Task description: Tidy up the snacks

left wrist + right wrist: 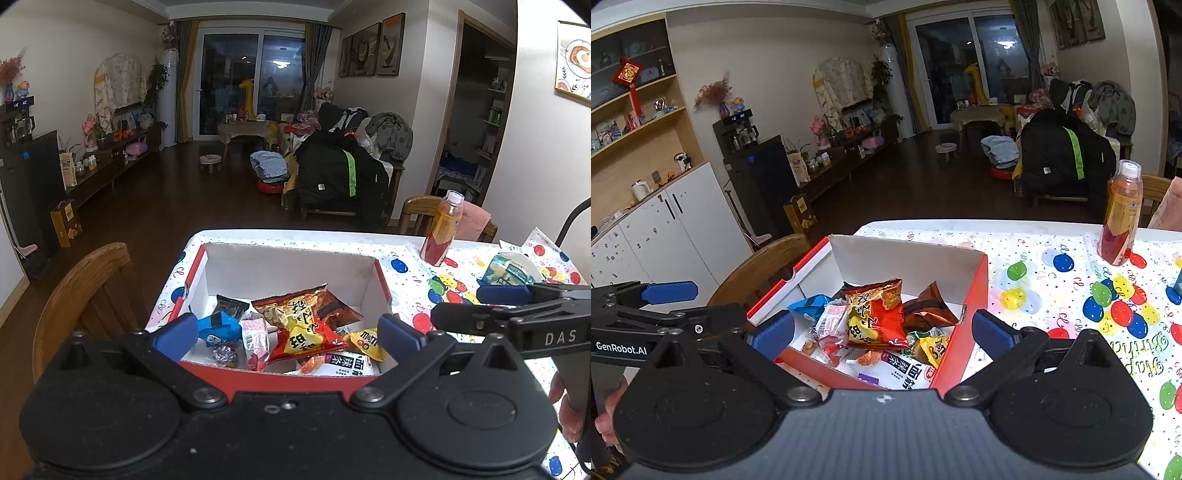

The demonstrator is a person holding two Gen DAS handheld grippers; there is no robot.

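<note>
Left wrist view: the left gripper (286, 330) hangs spread wide and empty over the red box (382, 280), where the snack packets (306, 325) lie piled. The right gripper (882, 332), likewise spread and empty, hovers over the box's near edge.

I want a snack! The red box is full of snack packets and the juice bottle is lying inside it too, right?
Not quite. The juice bottle stands upright on the balloon tablecloth, outside the red box, as the right wrist view shows. The snack packets are in the box.
</note>
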